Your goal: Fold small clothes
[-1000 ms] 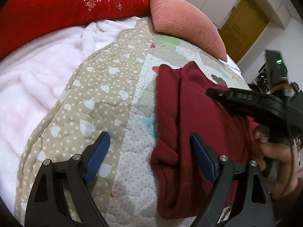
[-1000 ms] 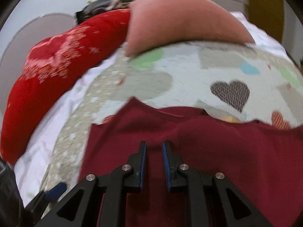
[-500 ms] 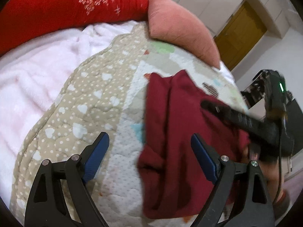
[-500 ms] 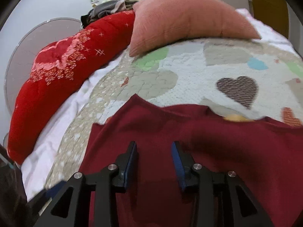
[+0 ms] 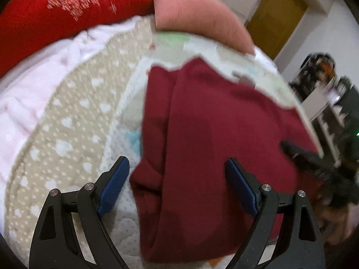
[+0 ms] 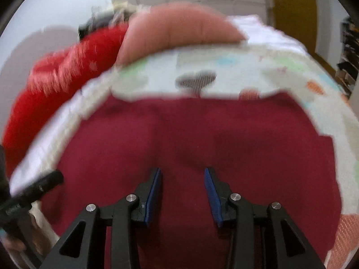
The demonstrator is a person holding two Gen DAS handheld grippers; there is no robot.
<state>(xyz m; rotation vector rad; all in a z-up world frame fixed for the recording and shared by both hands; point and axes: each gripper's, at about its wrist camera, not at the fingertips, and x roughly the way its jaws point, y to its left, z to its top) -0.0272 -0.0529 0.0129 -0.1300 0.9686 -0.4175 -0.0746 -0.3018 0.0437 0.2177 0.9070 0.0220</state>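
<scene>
Lying: a dark red garment (image 5: 215, 148) is spread folded on a patchwork quilt (image 5: 74, 121) that covers a bed, its left edge doubled into a thick lengthwise fold.
Garment, right view: the red cloth (image 6: 190, 148) fills the lower middle of the frame, its far edge running roughly straight across the quilt (image 6: 235, 71) just below a grey heart patch.
Left claw: the left claw (image 5: 177, 181) hangs above the garment's near end with its 2 blue pads far apart; the left pad is over bare quilt, the right pad over red cloth, and nothing is gripped.
Right claw: the right claw (image 6: 182, 192) hovers over the middle of the garment, jaws partly apart, with a clear gap between the blue pads; no cloth is pinched between them.
Crossing views: the right claw (image 5: 314, 161) shows blurred at the garment's right edge in the left view, a hand (image 5: 332, 222) beneath it; a black finger of the left claw (image 6: 33, 190) reaches into the right view at lower left.
Bedding: a salmon pillow (image 5: 197, 15) and a red embroidered cushion (image 5: 67, 6) lie at the bed's far end, with a pale pink fleece blanket (image 5: 27, 94) along the quilt's left.
Background: a yellow-brown door (image 5: 276, 18) stands beyond the bed.
Focus: both frames are motion-blurred.
</scene>
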